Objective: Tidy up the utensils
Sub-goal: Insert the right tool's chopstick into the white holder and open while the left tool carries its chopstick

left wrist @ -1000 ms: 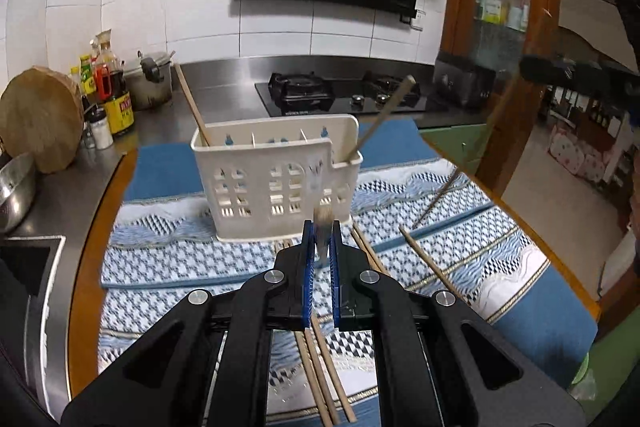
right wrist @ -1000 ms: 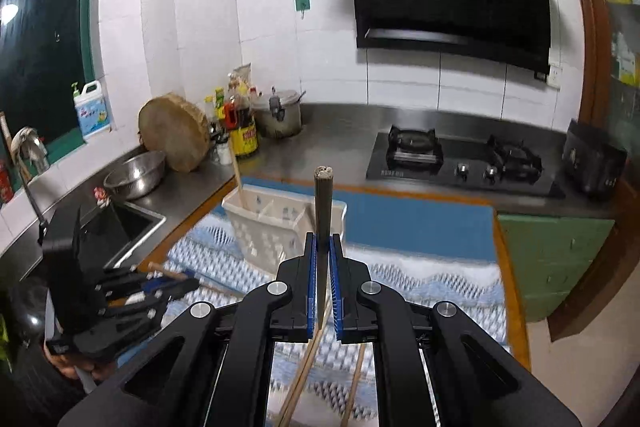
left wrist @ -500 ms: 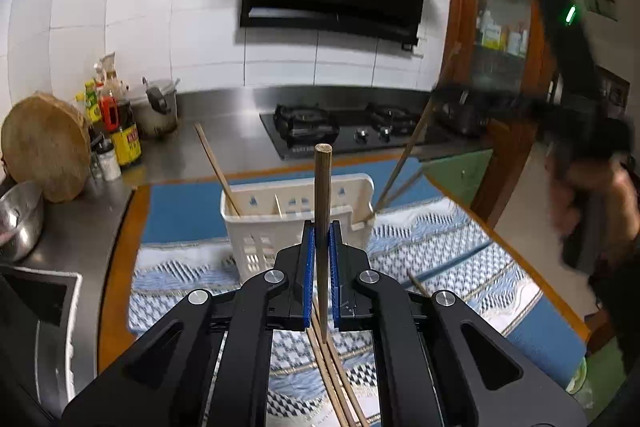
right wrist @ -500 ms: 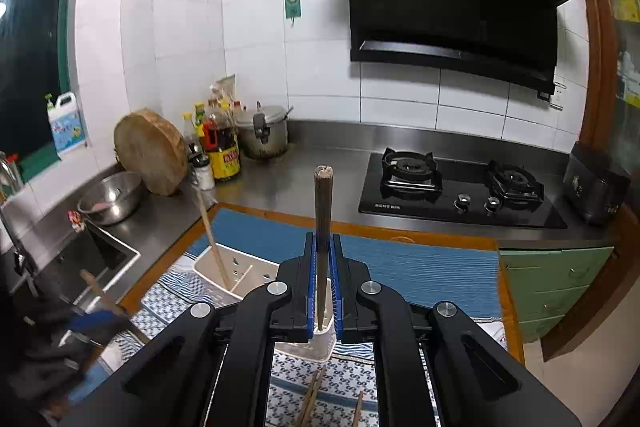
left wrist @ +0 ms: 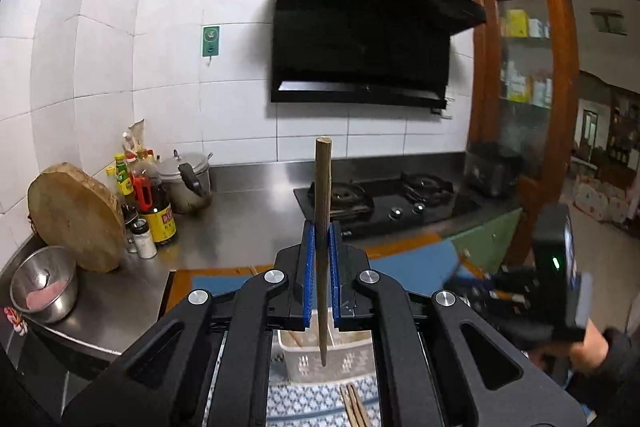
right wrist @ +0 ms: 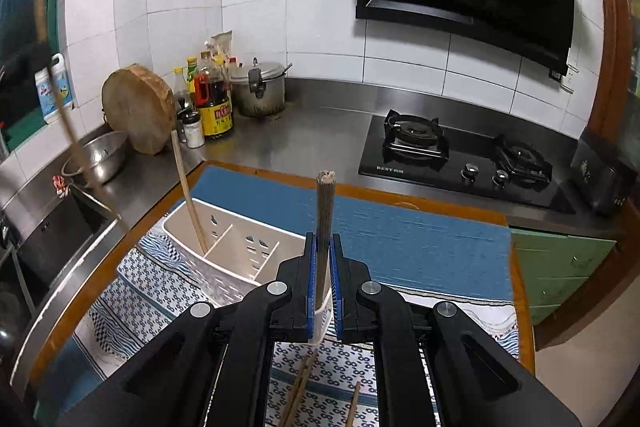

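Two chopsticks are clamped upright, one in each hand-held gripper: left [left wrist: 321, 275], right [right wrist: 321, 279], both above the caddy [right wrist: 240, 251] on the desk [right wrist: 420, 239].

I see the white utensil caddy [right wrist: 236, 251] standing on the patterned mat [right wrist: 160, 291], its open top split by dividers into compartments. One chopstick [right wrist: 188, 195] leans in the far-left compartment and blocks that corner; the middle slots look free from above. My right gripper [right wrist: 320, 267] pinches an upright chopstick [right wrist: 325, 227] just over the caddy's near-right end. My left gripper [left wrist: 320, 267] holds its own chopstick [left wrist: 322, 227] above the caddy [left wrist: 328, 359]. Loose chopsticks [right wrist: 300, 391] lie on the mat on the near side. The blue mat [right wrist: 400, 231] behind the caddy is open passage; bottles [right wrist: 212, 99] and a round board [right wrist: 138, 107] crowd the far-left counter.
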### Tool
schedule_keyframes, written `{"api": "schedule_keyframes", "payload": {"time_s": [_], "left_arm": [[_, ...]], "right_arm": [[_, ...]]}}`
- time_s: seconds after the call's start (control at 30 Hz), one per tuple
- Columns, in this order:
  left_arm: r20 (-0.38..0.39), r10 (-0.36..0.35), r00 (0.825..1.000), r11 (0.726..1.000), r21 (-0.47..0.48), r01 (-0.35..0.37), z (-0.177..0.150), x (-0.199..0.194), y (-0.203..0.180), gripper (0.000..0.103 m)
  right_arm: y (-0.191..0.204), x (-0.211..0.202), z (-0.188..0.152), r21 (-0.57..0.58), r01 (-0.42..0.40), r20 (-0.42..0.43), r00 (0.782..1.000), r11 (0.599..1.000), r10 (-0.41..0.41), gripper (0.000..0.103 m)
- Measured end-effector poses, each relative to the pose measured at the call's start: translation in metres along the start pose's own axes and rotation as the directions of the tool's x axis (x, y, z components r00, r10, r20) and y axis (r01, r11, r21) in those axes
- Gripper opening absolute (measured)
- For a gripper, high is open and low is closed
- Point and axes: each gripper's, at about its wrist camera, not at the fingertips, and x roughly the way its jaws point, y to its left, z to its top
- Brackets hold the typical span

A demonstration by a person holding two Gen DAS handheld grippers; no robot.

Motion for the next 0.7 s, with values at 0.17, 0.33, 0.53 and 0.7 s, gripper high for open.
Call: {"api": "schedule_keyframes", "payload": {"time_s": [0.17,0.33,0.53,0.7], "left_arm": [[0.001,0.036,0.999,0.999,-0.023,-0.036,0.008,0.026,0.006,0.006],[-0.032,0.032,0.999,0.996,-0.08,-0.035,0.001,0.054,0.019,0.006],[-0.106,0.043,0.993,0.992,-0.11,-0.055,-0.024,0.085,0.033,0.006],[-0.166,0.019,0.986,0.991,-0.129,-0.041,-0.042,0.102,0.04,0.006]], "right_arm": [[-0.004,0.001,-0.004,-0.002,0.0,0.0,1.0,1.0,0.0,0.007],[-0.006,0.0,-0.007,-0.006,0.002,0.004,1.0,1.0,-0.002,0.007],[-0.009,-0.007,-0.013,-0.005,0.008,0.023,1.0,1.0,-0.008,0.024],[-0.01,-0.02,-0.017,-0.01,0.008,0.048,0.999,1.0,-0.007,0.037]]}}
